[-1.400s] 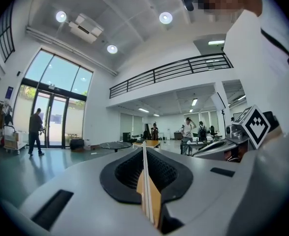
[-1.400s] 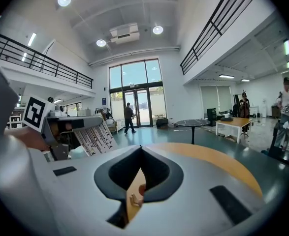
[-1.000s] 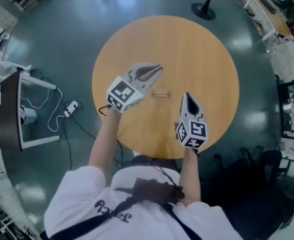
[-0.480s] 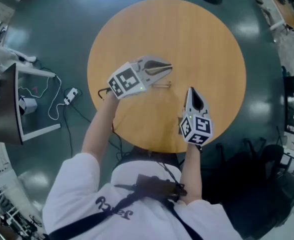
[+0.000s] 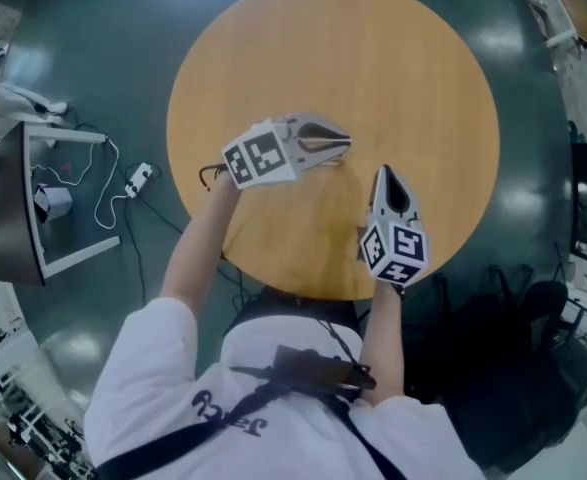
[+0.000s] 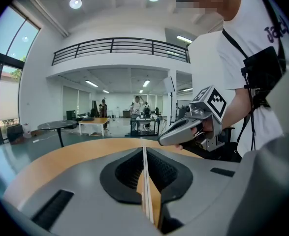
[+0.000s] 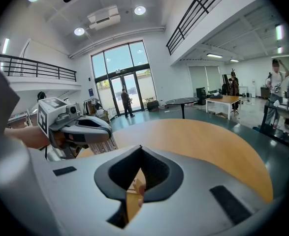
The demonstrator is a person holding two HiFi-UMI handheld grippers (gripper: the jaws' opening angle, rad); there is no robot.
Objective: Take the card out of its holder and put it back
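**A:** Where's the card [image 7: 100, 145] sitting right now?

**B:** Just under the nose of the left gripper [image 5: 345, 148], standing on edge on the round table [image 5: 373, 58]. It's off to the left of the right gripper [image 5: 381, 171] and a little ahead of it. The right gripper view shows its striped face. I can't tell the holder apart from the card at this size.

**A:** And the jaws?

**B:** Both pairs are pressed together with nothing between them. The left gripper view shows only a thin seam where its pads meet. The right gripper's tips meet too.

**A:** So the grab looks like the step in hand. How should it go?

**B:** I'd spread the left jaws before coming any lower, since closed tips would only knock the card over. Line them up so one pad lands on each face of the card, near its top edge. Close gently and draw it straight out along the slot, without twisting.

**A:** And the right one?

**B:** Bring it in to pin the holder's base from its own side, or the holder will likely lift with the card.
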